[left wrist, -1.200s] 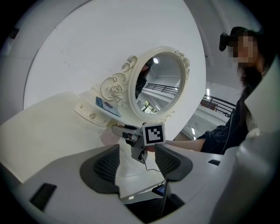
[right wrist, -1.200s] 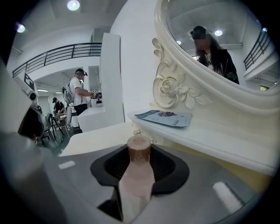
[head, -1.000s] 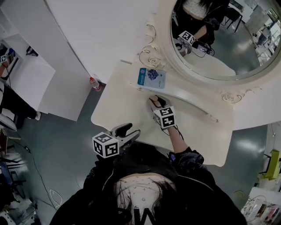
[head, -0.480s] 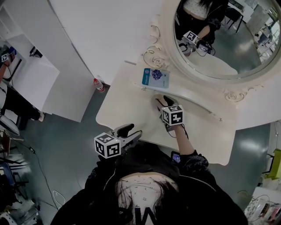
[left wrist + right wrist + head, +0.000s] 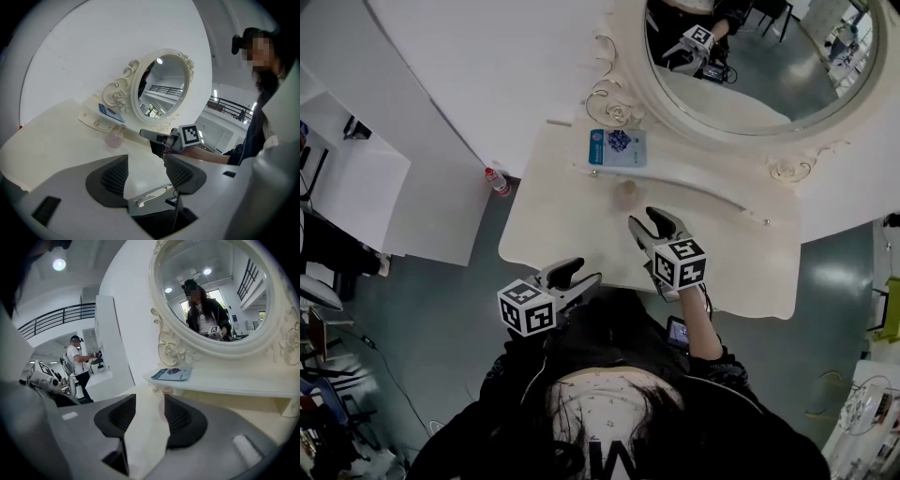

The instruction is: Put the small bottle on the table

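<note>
The small pinkish bottle (image 5: 625, 195) stands upright on the cream dressing table (image 5: 553, 216), just in front of the shelf under the mirror. My right gripper (image 5: 649, 223) is open a short way behind the bottle, with nothing between its fingers. In the right gripper view the bottle (image 5: 161, 406) shows just past the jaws (image 5: 149, 416), partly hidden by the right finger. My left gripper (image 5: 577, 277) hangs open and empty at the table's near edge. The left gripper view shows its own jaws (image 5: 146, 173), the bottle (image 5: 114, 138) and the right gripper (image 5: 157, 136) beyond.
A blue-and-white packet (image 5: 617, 148) lies on the narrow shelf below the oval ornate mirror (image 5: 750, 56). A red-capped bottle (image 5: 497, 181) stands on the floor left of the table. White partitions lie to the left. A person (image 5: 78, 364) stands far off.
My right gripper has let go of the bottle and drawn back toward the person. The bottle now stands alone on the table. The left gripper has stayed put.
</note>
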Demonstrator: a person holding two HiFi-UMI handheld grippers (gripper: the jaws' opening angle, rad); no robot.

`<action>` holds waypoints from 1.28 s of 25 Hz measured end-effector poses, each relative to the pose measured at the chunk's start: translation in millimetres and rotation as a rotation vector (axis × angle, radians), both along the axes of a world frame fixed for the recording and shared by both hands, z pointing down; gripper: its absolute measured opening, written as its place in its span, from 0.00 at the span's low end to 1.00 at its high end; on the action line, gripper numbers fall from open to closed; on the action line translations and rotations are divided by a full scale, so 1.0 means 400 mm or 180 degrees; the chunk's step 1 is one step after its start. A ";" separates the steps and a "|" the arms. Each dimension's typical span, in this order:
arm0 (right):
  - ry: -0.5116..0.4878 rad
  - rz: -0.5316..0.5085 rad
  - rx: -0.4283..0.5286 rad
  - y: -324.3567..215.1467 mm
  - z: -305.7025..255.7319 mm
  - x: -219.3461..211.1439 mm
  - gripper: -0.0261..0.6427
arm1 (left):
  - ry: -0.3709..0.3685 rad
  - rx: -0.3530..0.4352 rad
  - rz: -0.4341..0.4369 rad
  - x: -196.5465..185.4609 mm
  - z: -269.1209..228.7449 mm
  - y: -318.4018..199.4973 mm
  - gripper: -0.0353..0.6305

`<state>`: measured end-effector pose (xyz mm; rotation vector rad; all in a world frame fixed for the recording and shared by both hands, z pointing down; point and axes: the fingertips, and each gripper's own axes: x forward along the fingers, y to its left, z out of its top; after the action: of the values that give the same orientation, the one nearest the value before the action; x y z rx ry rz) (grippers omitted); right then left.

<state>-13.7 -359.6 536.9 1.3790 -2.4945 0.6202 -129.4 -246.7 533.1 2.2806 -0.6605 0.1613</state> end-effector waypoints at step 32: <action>-0.0246 0.0043 0.0319 0.651 -0.137 0.172 0.16 | 0.0080 0.0266 0.0338 0.295 -0.057 0.363 0.41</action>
<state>55.1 -99.2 482.2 1.4337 -2.6119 0.5687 -11.6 -101.5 510.3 2.3953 -0.5426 0.1579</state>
